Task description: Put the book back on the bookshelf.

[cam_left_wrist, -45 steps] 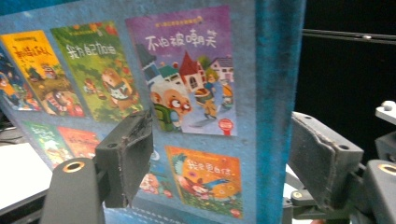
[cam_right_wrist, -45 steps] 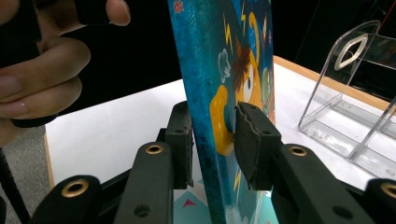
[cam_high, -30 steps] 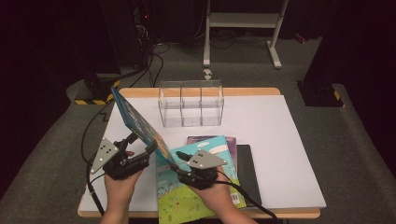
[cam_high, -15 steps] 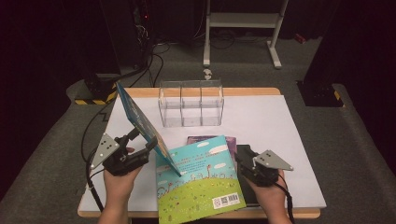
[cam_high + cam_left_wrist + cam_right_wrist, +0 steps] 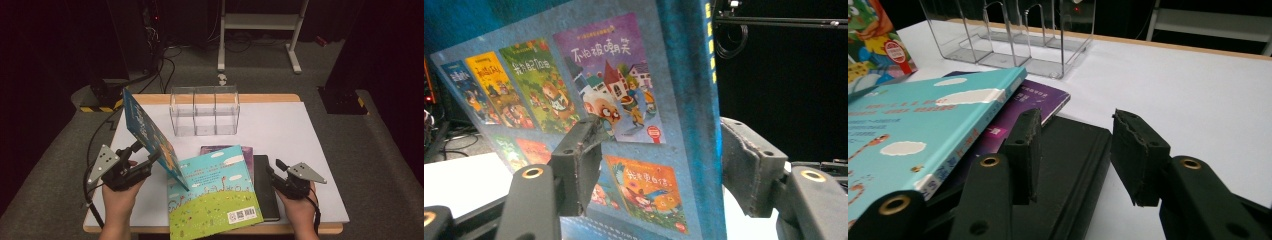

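The high view looks forward and down on the whole desk [image 5: 310, 150] from above its near edge. 2 tool cameras sit low and close: 1 faces the upright blue book [image 5: 634, 100], 1 the clear organizer [image 5: 1013, 35], both seen from above too.

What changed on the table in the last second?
The right gripper swung from the light-blue book out to the black book, jaws open. The left gripper's jaws have been closing around the upright blue book. The clear organizer stayed put.
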The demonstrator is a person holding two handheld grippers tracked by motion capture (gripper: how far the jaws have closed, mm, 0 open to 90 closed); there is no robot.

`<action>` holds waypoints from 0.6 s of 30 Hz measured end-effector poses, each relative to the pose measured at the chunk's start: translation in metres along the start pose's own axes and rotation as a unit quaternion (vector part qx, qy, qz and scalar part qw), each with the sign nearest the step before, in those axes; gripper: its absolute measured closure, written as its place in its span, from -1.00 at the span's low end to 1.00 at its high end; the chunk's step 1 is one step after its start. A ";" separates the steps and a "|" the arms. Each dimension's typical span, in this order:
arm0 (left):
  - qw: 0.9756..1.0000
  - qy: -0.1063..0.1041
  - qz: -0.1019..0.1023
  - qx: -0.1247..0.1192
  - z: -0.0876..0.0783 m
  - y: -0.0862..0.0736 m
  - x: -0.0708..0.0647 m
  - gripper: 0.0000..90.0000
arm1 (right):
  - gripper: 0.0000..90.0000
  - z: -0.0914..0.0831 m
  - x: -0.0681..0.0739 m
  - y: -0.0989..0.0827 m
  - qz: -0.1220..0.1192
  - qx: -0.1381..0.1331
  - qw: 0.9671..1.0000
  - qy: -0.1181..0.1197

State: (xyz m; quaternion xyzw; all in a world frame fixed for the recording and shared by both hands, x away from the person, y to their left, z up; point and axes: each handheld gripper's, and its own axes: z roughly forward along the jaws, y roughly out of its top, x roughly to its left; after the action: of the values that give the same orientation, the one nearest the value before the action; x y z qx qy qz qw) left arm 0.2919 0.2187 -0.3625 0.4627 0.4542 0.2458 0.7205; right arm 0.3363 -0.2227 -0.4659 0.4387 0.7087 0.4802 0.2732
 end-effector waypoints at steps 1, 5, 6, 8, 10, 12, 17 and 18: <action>1.000 0.001 -0.001 -0.001 -0.001 0.000 0.001 -0.16 | 0.22 0.001 -0.001 -0.001 0.003 0.001 1.000 -0.001; 1.000 0.004 0.001 -0.001 -0.006 0.002 0.004 -0.13 | 0.22 0.005 -0.005 -0.001 0.014 0.002 1.000 0.000; 1.000 0.005 0.001 -0.002 -0.006 0.002 0.004 -0.11 | 0.22 0.005 -0.004 0.000 0.016 0.002 1.000 0.001; 1.000 0.007 0.004 -0.003 -0.008 0.003 0.005 -0.09 | 0.22 0.007 -0.004 0.000 0.014 0.002 1.000 0.002; 1.000 0.009 0.003 -0.004 -0.009 0.004 0.006 -0.07 | 0.22 0.007 -0.004 0.000 0.015 0.003 1.000 0.003; 1.000 0.010 0.001 -0.007 -0.009 0.006 0.008 -0.05 | 0.22 0.007 -0.003 -0.001 0.014 0.003 1.000 0.003; 1.000 0.010 0.002 -0.010 -0.008 0.008 0.009 0.00 | 0.22 0.005 -0.004 -0.002 0.019 0.003 1.000 0.002; 1.000 0.010 0.001 -0.011 -0.008 0.008 0.009 0.01 | 0.22 0.004 -0.004 -0.003 0.021 0.003 1.000 0.003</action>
State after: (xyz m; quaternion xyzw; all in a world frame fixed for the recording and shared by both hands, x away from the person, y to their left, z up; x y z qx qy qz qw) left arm 0.2894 0.2326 -0.3607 0.4531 0.4581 0.2563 0.7205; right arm 0.3409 -0.2252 -0.4704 0.4527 0.7017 0.4849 0.2599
